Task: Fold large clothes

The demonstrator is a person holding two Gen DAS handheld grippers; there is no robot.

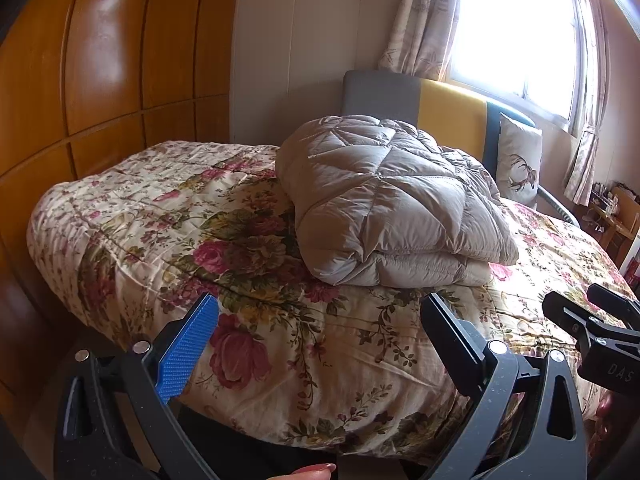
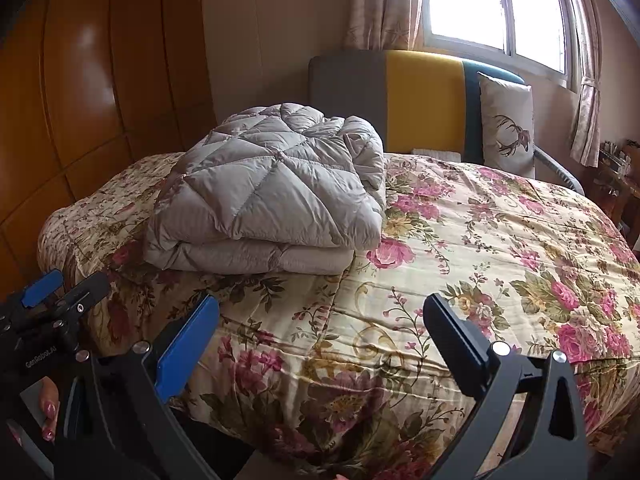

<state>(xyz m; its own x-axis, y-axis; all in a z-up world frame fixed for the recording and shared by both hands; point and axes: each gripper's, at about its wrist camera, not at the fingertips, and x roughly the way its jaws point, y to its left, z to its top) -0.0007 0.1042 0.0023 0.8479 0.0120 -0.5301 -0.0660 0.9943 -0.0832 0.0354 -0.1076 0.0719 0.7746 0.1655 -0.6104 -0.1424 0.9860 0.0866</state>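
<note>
A grey quilted down coat [image 1: 392, 204] lies folded in a thick bundle on the floral bedspread [image 1: 280, 340], toward the head of the bed; it also shows in the right wrist view [image 2: 272, 196]. My left gripper [image 1: 320, 336] is open and empty, held over the foot of the bed, short of the coat. My right gripper [image 2: 320, 336] is open and empty, also over the foot of the bed, to the right of the coat. The right gripper shows at the right edge of the left wrist view [image 1: 592, 320], and the left gripper at the left edge of the right wrist view [image 2: 52, 296].
A grey, yellow and blue headboard [image 2: 420, 96] and a white deer cushion [image 2: 508, 124] stand at the back. Wooden wardrobe doors [image 1: 100, 80] run along the left. A curtained window [image 2: 496, 4] is behind, with cluttered furniture [image 1: 616, 216] at the far right.
</note>
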